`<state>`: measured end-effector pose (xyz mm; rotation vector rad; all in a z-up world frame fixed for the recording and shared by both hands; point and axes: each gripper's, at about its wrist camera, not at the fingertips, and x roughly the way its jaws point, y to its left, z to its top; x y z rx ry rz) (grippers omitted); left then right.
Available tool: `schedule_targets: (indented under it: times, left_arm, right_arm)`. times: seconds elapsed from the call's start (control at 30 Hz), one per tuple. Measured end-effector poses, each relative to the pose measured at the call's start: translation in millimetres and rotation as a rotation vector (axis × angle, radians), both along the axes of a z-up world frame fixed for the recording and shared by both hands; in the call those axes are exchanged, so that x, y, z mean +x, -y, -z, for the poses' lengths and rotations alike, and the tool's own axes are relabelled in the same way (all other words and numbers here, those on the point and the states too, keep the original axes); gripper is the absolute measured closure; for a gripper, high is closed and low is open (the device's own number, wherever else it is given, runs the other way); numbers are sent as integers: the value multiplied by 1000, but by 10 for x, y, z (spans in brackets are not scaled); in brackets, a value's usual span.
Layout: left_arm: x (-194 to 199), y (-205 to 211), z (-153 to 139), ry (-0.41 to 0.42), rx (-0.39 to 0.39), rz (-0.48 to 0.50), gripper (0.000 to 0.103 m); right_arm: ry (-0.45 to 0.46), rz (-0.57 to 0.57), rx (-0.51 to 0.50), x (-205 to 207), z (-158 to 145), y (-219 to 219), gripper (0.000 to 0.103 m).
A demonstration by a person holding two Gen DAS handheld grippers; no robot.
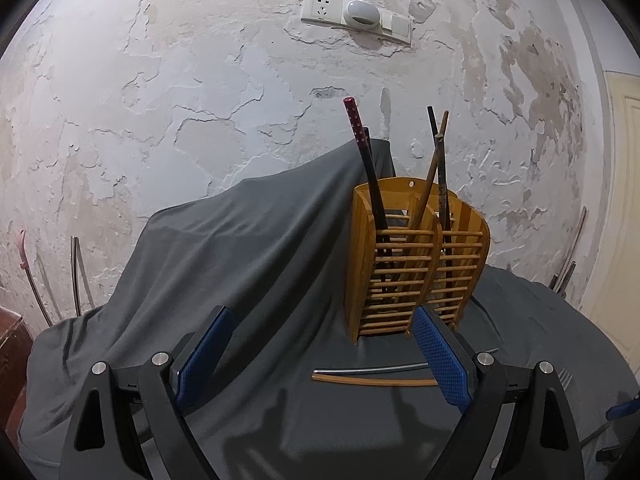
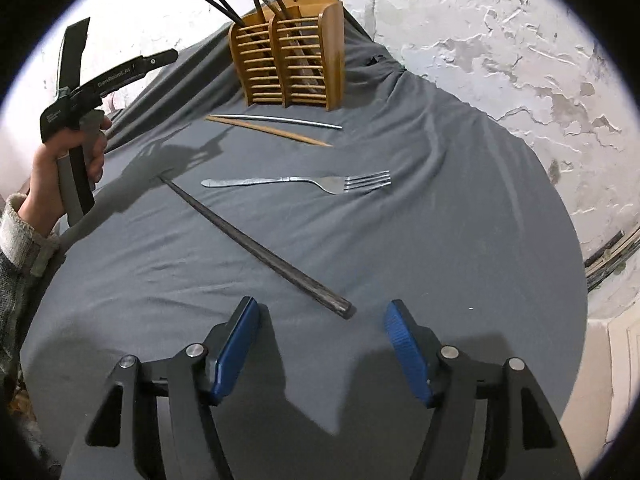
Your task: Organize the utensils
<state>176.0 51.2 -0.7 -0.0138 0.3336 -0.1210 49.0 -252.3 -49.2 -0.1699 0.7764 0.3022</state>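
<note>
While the left gripper point(image 1: 322, 354) hangs low over the grey cloth point(image 1: 240, 264) with its blue pads point(image 1: 440, 364) spread wide and nothing between them, the left wrist view looks straight at a slatted bamboo utensil holder point(image 1: 416, 256) standing upright by the peeling wall point(image 1: 160, 80). Several chopsticks stand in its two compartments, among them a red-tipped chopstick point(image 1: 362, 148) in the left one. Just in front of the holder a metal chopstick point(image 1: 368, 369) and a wooden chopstick point(image 1: 372, 381) lie side by side on the cloth. From the right wrist view, the right gripper point(image 2: 320, 344) has its jaws well apart and empty, above the near end of a dark chopstick point(image 2: 256, 244) lying diagonally on the cloth. Beyond it a steel fork point(image 2: 296, 182) lies flat, tines to the right, then the two chopsticks, then the holder. At left a hand point(image 2: 52, 168) grasps the other gripper's handle.
</note>
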Motion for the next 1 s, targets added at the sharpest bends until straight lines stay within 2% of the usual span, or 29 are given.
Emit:
schedule_targets:
  times: [0.1, 0.17, 0.23, 0.33, 0.57, 0.77, 0.9, 0.97, 1.0]
  left_arm:
    - [21, -5, 18, -6, 3, -5, 4]
    - [37, -6, 30, -11, 4, -7, 4]
    - [49, -2, 40, -15, 7, -11, 4]
    - [71, 10, 63, -22, 13, -12, 4]
    - [63, 41, 67, -19, 20, -8, 4]
    - [47, -3, 34, -8, 3, -13, 4]
    - [31, -59, 5, -4, -18, -18, 4]
    - [19, -82, -12, 0, -27, -20, 4]
    - [12, -91, -20, 2, -30, -20, 4]
  right_arm:
    - [12, -8, 1, 17, 1, -26, 35]
    - [19, -16, 10, 29, -5, -22, 47]
    - [20, -30, 38, 39, -12, -14, 75]
    - [23, -45, 57, 27, -17, -19, 86]
    - [45, -67, 124, -85, -176, 26, 91]
    - [106, -73, 138, -209, -426, -15, 91]
    - [142, -51, 113, -240, -562, -27, 90]
    - [145, -41, 94, -235, -584, -31, 87]
    - [143, -37, 85, -229, -579, -35, 81]
